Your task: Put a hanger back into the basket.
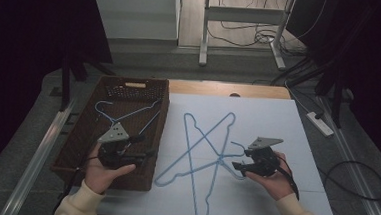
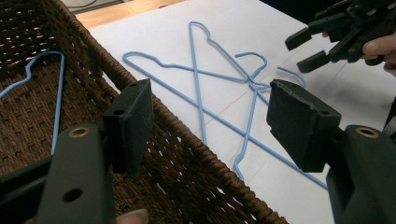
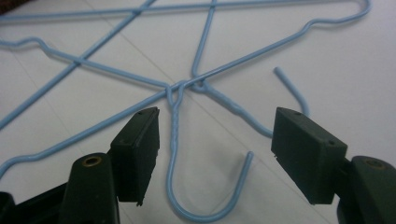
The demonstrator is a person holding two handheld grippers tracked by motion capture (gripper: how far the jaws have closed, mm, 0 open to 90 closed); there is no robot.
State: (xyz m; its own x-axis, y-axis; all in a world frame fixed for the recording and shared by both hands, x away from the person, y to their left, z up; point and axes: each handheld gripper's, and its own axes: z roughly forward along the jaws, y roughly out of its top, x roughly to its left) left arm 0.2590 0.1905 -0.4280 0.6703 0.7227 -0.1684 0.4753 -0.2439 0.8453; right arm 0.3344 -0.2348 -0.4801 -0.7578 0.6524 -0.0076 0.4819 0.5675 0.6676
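Observation:
Two blue wire hangers (image 1: 219, 160) lie crossed on the white tabletop (image 1: 277, 123), their hooks meeting near the front right. A third blue hanger (image 1: 128, 114) rests inside the brown wicker basket (image 1: 135, 84) on the left. My left gripper (image 1: 149, 155) hovers over the basket's right rim (image 2: 187, 135), open (image 2: 212, 93) with nothing between its jaws. My right gripper (image 1: 240, 159) is low over the table beside the hooks, also seen from the left gripper view (image 2: 310, 49). It is open (image 3: 215, 121); one curved hook (image 3: 205, 214) lies between the jaws, untouched by them.
A white power strip (image 1: 320, 123) and black cables (image 1: 359, 183) lie on the floor to the right. A desk frame's legs (image 1: 204, 28) stand beyond the table. A wooden strip (image 1: 229, 90) runs along the table's far edge.

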